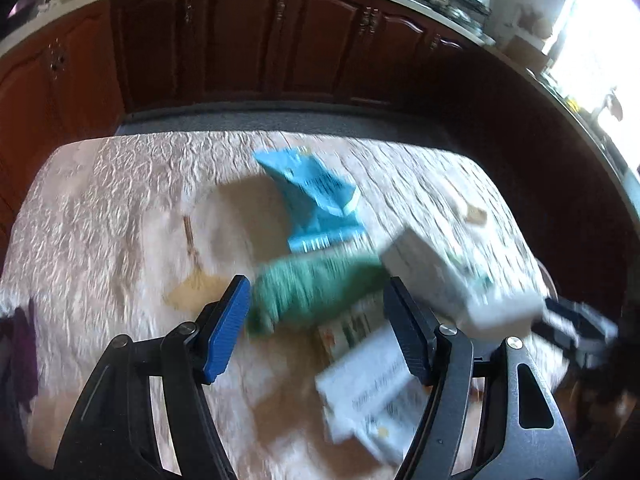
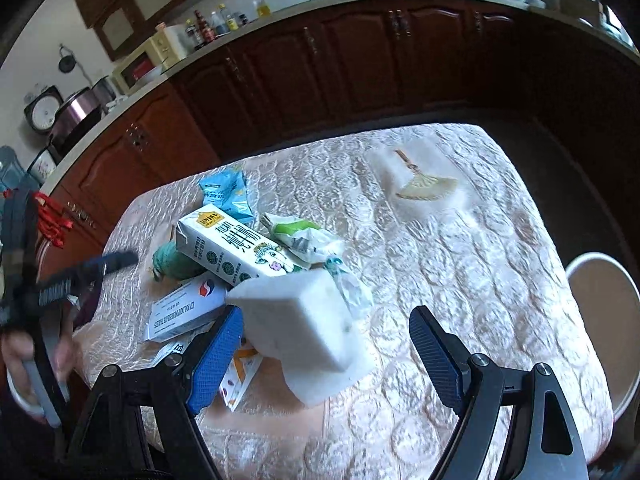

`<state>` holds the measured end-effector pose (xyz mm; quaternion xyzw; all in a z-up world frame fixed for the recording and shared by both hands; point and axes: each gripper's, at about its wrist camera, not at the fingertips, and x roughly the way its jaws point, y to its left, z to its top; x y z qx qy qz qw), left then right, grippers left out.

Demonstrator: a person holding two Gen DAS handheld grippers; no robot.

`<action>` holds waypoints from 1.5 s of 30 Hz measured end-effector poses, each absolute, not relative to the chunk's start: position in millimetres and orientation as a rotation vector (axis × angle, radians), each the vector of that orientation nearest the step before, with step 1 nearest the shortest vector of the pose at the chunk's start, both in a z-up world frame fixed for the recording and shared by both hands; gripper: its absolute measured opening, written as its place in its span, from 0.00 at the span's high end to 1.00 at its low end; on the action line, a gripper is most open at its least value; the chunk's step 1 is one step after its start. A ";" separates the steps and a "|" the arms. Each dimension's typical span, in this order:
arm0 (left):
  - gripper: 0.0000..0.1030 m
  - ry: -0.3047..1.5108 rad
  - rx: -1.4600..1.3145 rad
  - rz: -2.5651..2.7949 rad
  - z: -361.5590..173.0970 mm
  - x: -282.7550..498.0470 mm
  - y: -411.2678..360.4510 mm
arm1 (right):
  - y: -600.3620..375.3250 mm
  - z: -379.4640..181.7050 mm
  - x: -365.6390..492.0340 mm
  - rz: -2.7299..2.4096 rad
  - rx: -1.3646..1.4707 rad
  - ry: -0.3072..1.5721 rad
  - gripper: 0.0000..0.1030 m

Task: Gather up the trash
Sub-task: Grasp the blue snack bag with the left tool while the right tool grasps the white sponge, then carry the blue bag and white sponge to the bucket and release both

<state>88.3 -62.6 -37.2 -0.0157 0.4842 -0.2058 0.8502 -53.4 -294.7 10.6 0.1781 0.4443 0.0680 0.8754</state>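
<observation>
The trash lies heaped on the table, toward its 9 o'clock side in the right wrist view: a milk carton sits on top of a green roll, with a blue wrapper behind at 12 o'clock, a crumpled green-and-white wrapper at its 3 o'clock, a white medicine box at 7 o'clock, and a white foam block nearest the camera. The pile looks gathered so that both tools can work it from either side. The right gripper stands wide open with nothing gripped; the foam block sits between its jaws, untouched as far as can be seen, probably its target. The left gripper, blurred in its own view, is also open and empty, aimed at the green roll. The carton resting on the roll likely hinders a clean pick. A white bin waits at the table's 3 o'clock edge, and a fan motif decorates the cloth beyond.
</observation>
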 end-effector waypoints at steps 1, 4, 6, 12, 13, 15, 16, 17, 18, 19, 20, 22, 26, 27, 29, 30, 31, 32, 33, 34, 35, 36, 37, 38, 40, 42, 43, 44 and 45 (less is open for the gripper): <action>0.34 1.029 -0.036 -0.422 -39.6 99.9 -64.9 | -294.2 9.8 -50.7 0.147 0.367 0.928 0.20; 0.33 1.038 -0.049 -0.390 -49.4 134.3 -70.9 | -292.1 5.5 -40.8 0.179 0.359 0.936 0.20; 0.33 1.068 -0.058 -0.377 -59.8 157.0 -74.9 | -291.4 4.9 -35.9 0.195 0.350 0.936 0.20; 0.33 1.150 -0.014 -0.405 -88.3 201.7 -102.2 | -288.4 5.3 -27.6 0.254 0.331 0.928 0.20; 0.33 1.171 -0.018 -0.411 -92.2 206.6 -105.4 | -288.0 5.0 -26.6 0.260 0.323 0.925 0.19; 0.33 1.196 -0.034 -0.420 -98.8 214.5 -110.4 | -286.8 3.2 -22.7 0.270 0.308 0.930 0.19; 0.34 1.199 -0.032 -0.421 -100.3 216.0 -112.6 | -286.3 1.8 -22.0 0.274 0.305 0.931 0.19; 0.34 1.201 -0.020 -0.421 -101.7 216.6 -115.2 | -286.4 0.5 -21.2 0.280 0.305 0.930 0.19; 0.37 1.204 0.002 -0.420 -103.0 216.1 -118.9 | -286.8 -0.8 -21.0 0.291 0.312 0.926 0.20; 0.51 1.201 0.013 -0.426 -103.6 215.1 -120.9 | -287.2 -1.9 -21.2 0.304 0.322 0.919 0.20; 0.60 1.203 0.021 -0.434 -104.5 214.1 -123.0 | -287.5 -2.7 -21.9 0.311 0.332 0.912 0.21; 0.80 1.207 0.056 -0.423 -106.4 210.2 -126.4 | -287.6 -3.5 -25.1 0.326 0.357 0.892 0.47; 0.89 1.157 0.076 -0.403 -92.5 200.9 -122.4 | -281.5 -0.2 -32.0 0.343 0.352 0.869 0.54; 0.91 1.145 0.065 -0.402 -86.7 198.9 -117.4 | -280.7 1.8 -34.9 0.347 0.353 0.864 0.54; 0.91 1.115 0.047 -0.394 -73.1 192.9 -107.7 | -281.2 9.3 -41.4 0.358 0.366 0.841 0.55; 0.91 1.100 0.043 -0.388 -66.0 190.0 -101.6 | -282.5 14.8 -45.5 0.362 0.373 0.824 0.55; 0.91 1.084 0.037 -0.381 -59.3 186.4 -96.8 | -284.1 19.5 -48.9 0.362 0.378 0.809 0.55; 0.92 1.073 0.029 -0.376 -53.3 182.2 -93.0 | -285.8 24.7 -52.6 0.360 0.384 0.793 0.55; 0.92 1.062 0.016 -0.373 -45.8 177.6 -87.8 | -287.6 29.6 -56.2 0.358 0.391 0.780 0.55; 0.92 1.048 0.003 -0.371 -37.7 172.5 -82.2 | -289.4 33.4 -58.9 0.356 0.396 0.770 0.55; 0.92 1.031 -0.009 -0.371 -29.1 166.2 -76.3 | -291.1 38.5 -63.1 0.349 0.400 0.756 0.55; 0.92 1.017 -0.013 -0.370 -23.2 161.0 -75.9 | -292.4 41.4 -65.8 0.345 0.402 0.747 0.55; 0.92 1.003 -0.015 -0.369 -16.9 155.2 -71.9 | -294.1 45.0 -69.4 0.343 0.410 0.735 0.55; 0.92 0.992 -0.014 -0.366 -10.5 150.1 -69.2 | -296.1 47.9 -72.7 0.344 0.425 0.724 0.55; 0.92 0.964 -0.009 -0.370 1.1 135.9 -67.6 | -299.2 51.7 -76.9 0.345 0.452 0.710 0.55; 0.92 0.932 -0.004 -0.378 14.2 121.0 -64.1 | -302.1 56.3 -82.6 0.340 0.473 0.697 0.55; 0.92 0.920 -0.003 -0.383 19.6 113.4 -63.9 | -303.2 58.2 -85.6 0.335 0.478 0.691 0.55; 0.92 0.911 -0.004 -0.391 22.9 106.8 -66.1 | -303.9 59.7 -88.2 0.332 0.479 0.686 0.55; 0.92 0.903 -0.004 -0.403 27.2 99.6 -66.8 | -304.5 61.8 -91.5 0.327 0.479 0.679 0.55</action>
